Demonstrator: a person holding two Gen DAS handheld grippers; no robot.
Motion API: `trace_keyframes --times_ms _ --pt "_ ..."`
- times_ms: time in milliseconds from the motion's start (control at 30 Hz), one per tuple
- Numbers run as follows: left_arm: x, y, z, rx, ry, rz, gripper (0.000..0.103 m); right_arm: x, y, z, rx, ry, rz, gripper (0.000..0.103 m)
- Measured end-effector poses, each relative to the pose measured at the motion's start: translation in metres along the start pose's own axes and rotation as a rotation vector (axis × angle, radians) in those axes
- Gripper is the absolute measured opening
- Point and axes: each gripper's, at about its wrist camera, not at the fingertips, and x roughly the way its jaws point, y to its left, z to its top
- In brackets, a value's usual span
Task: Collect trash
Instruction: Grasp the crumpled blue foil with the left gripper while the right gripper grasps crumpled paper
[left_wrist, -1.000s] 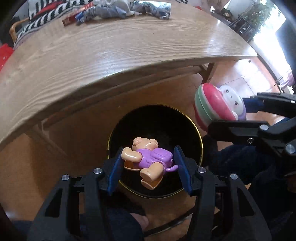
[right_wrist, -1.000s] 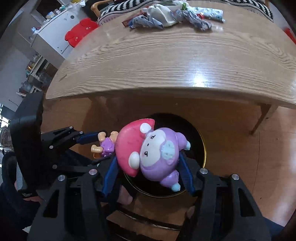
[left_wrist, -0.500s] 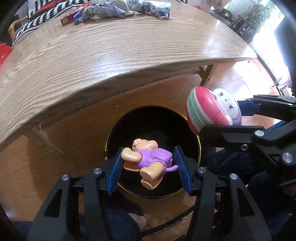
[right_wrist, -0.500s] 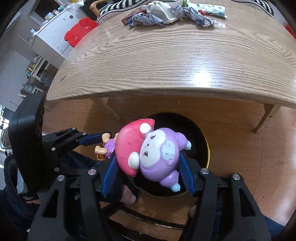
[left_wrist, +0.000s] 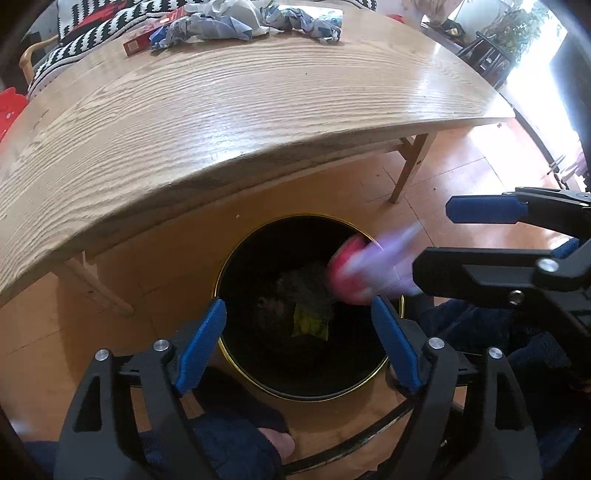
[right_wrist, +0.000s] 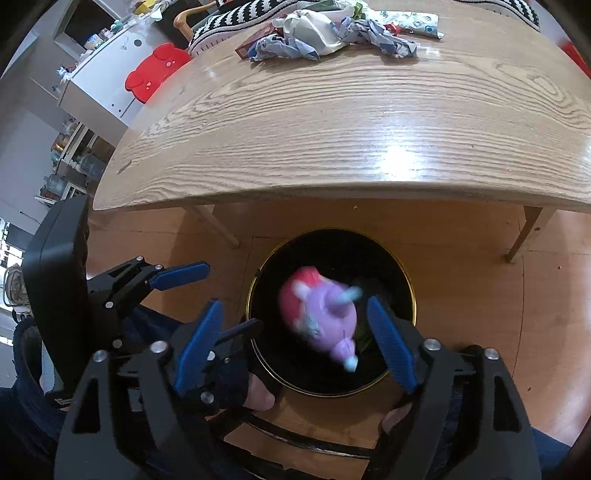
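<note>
A black bin with a gold rim (left_wrist: 221, 273) (right_wrist: 410, 291) stands on the floor under the edge of the wooden table (left_wrist: 258, 110) (right_wrist: 351, 122). My left gripper (left_wrist: 299, 343) hangs over it, jaws opening, with nothing between them. My right gripper (right_wrist: 295, 345) is beside it, jaws opening too. A pink and purple plush toy (right_wrist: 321, 317) (left_wrist: 365, 273), blurred, drops free between the right fingers into the bin. The small purple-clad figure is not visible; the bin's dark inside shows a yellow wrapper (left_wrist: 310, 321). Crumpled wrappers (left_wrist: 240, 22) (right_wrist: 332, 33) lie at the table's far edge.
Table legs (left_wrist: 410, 173) (right_wrist: 524, 236) stand close behind the bin. A small red box (left_wrist: 136, 44) sits by the wrappers. A red bear-shaped stool (right_wrist: 155, 70) and a white cabinet (right_wrist: 103, 74) are at far left. A person's dark-sleeved hands hold both grippers.
Both grippers have opened over the bin. The small figure has left the left jaws and is out of sight. The plush toy has slipped from the right jaws and is falling.
</note>
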Motion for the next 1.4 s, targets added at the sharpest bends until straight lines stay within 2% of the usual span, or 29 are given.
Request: trace_keyframes --times_ms 500,600,700,867,967,1133,1200,1267,1367,1400 --pt "-0.002 0.0 0.001 0.003 -0.008 -0.008 0.079 -0.004 0.005 0.001 -0.019 -0.019 -0.004 0.08" --pt "-0.012 0.0 0.004 0.01 -0.043 -0.022 0.079 -0.014 0.011 0.004 -0.05 -0.059 -0.016 0.08" --pt "-0.033 0.006 0.015 -0.004 -0.118 -0.05 0.079 -0.036 0.015 0.016 -0.088 -0.142 -0.043 0.08" --pt "-0.057 0.038 0.062 -0.098 -0.203 -0.051 0.085 -0.074 0.004 0.065 -0.083 -0.278 -0.097 0.08" --pt "-0.059 0.063 0.106 -0.205 -0.233 -0.039 0.085 -0.078 -0.009 0.112 -0.097 -0.327 -0.139 0.08" --pt "-0.031 0.091 0.171 -0.376 -0.268 -0.005 0.086 -0.054 -0.042 0.157 -0.069 -0.333 -0.186 0.08" --pt "-0.016 0.092 0.19 -0.38 -0.279 0.024 0.086 -0.045 -0.049 0.164 -0.079 -0.336 -0.205 0.08" --pt "0.001 0.09 0.202 -0.358 -0.284 0.087 0.086 -0.036 -0.052 0.167 -0.097 -0.34 -0.23 0.08" --pt "0.021 0.094 0.214 -0.389 -0.234 0.082 0.088 -0.017 -0.054 0.173 -0.124 -0.309 -0.238 0.08" --pt "0.021 0.093 0.216 -0.391 -0.26 0.097 0.089 -0.012 -0.055 0.174 -0.134 -0.302 -0.241 0.08"
